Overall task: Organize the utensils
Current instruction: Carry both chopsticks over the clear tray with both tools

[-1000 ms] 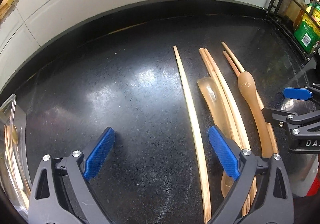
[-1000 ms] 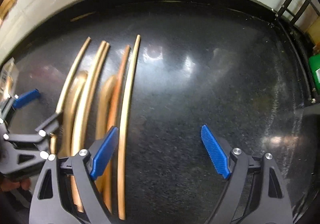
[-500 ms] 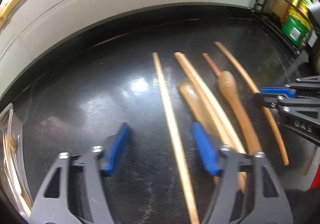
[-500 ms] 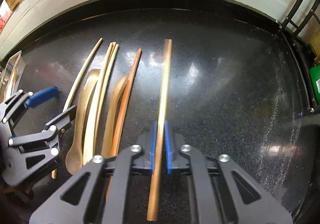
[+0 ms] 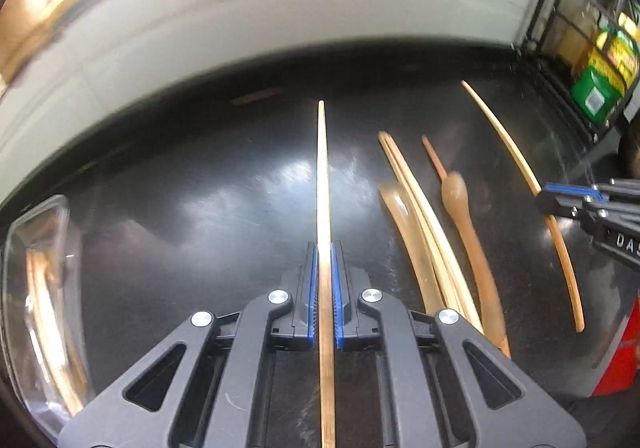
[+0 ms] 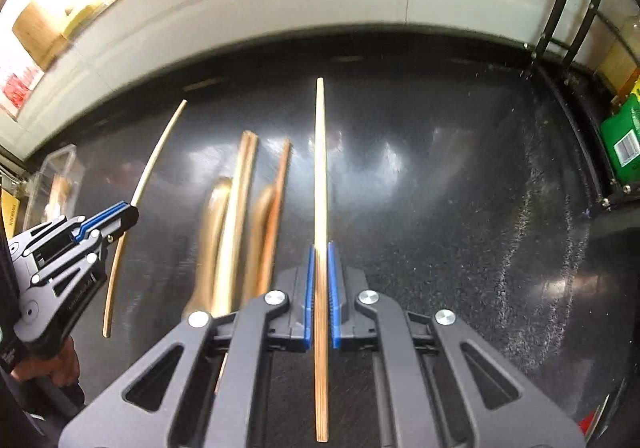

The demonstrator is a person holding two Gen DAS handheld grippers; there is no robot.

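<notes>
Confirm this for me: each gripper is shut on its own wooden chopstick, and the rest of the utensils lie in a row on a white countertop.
Not quite: the countertop is black and speckled, not white, as both wrist views show; only the wall behind is pale. The rest holds: the left gripper is shut on one chopstick, the right gripper on another chopstick, and the remaining utensils lie in a row.

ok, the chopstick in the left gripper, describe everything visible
The pale wooden chopstick is slim and straight, tapering toward its far tip, plain with no markings. The left gripper is shut on it partway along, blue pads on both sides; the thicker end runs back past them. It points away toward the white wall, over the black speckled countertop, apart from the other utensils.
</notes>
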